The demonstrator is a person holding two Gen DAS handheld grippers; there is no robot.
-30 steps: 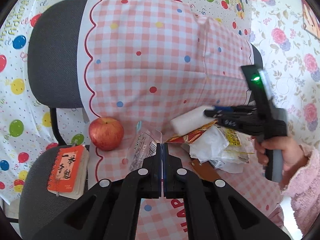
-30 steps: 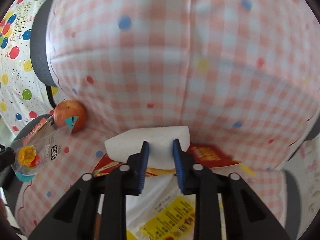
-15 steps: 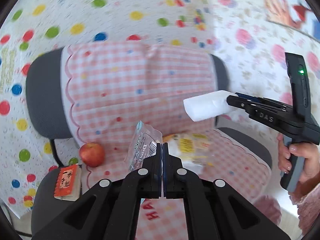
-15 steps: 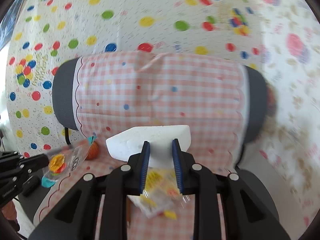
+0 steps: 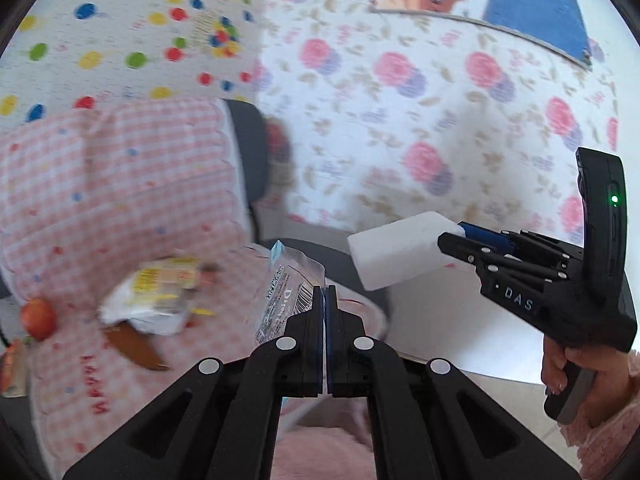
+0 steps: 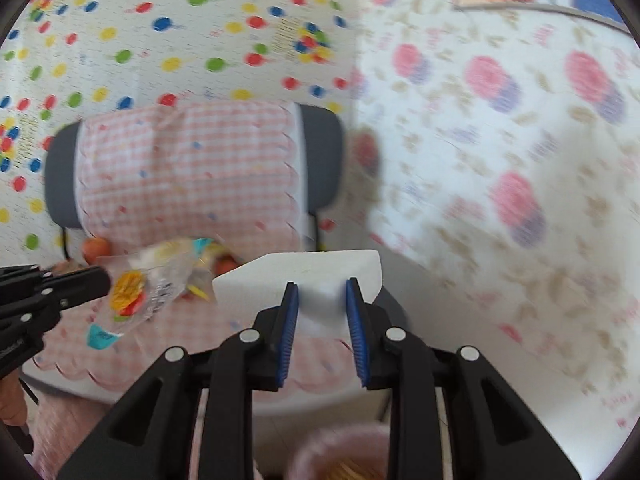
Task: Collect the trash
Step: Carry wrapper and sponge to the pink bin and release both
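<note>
My left gripper [image 5: 325,294] is shut on a clear plastic wrapper [image 5: 285,294] and holds it in the air above the chair seat; the wrapper also shows in the right wrist view [image 6: 144,292]. My right gripper [image 6: 322,300] is shut on a white foam block [image 6: 300,276], held up to the right of the chair; the block also shows in the left wrist view [image 5: 394,254]. A pile of wrappers and tissue [image 5: 156,296] lies on the pink checked seat cover [image 5: 100,208].
A red apple [image 5: 38,318] and an orange notebook [image 5: 12,364] sit at the seat's left. The chair back [image 6: 188,172] stands before a dotted wall; a floral wall is to the right. A pink round rim [image 6: 340,454] shows below the right gripper.
Both grippers have lifted away from the seat and swung to the right, carrying the wrapper and the foam block. The chair now sits lower and further left in both views.
</note>
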